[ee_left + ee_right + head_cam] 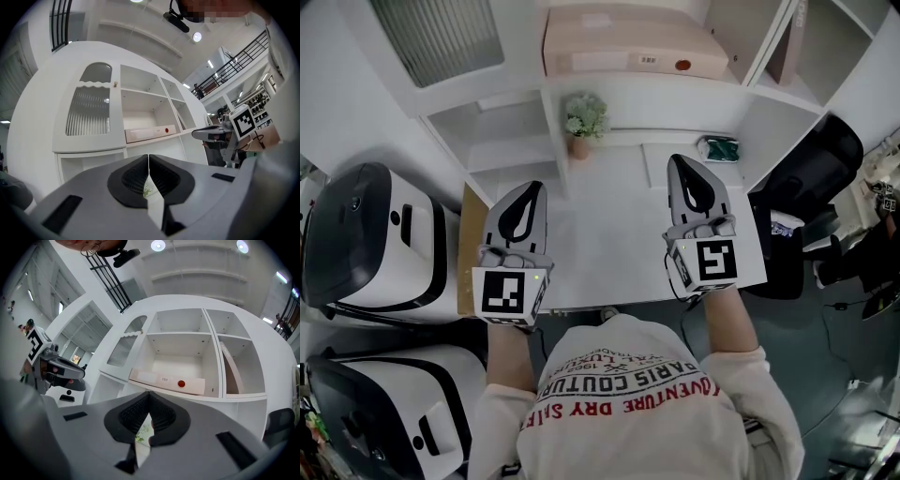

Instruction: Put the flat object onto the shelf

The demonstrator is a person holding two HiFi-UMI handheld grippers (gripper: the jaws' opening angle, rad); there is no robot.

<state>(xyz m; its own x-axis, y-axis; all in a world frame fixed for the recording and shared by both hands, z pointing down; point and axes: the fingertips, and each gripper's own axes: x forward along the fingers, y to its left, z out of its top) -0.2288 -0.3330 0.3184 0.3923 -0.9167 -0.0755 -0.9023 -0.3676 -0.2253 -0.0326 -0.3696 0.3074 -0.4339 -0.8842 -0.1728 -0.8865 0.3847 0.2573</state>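
I hold both forearms out in front of me, side by side and well apart, above the white desk. My left gripper hangs over the desk's left edge and my right gripper over its right part, near the right edge. Both point toward the shelf at the desk's back, with their marker cubes nearest my wrists. The left fingers are pressed together with nothing between them, and the right fingers are closed and empty too. The flat box lies along the front edge of the shelf's wide compartment, apart from both grippers. A small potted plant stands at the desk's back edge beneath it.
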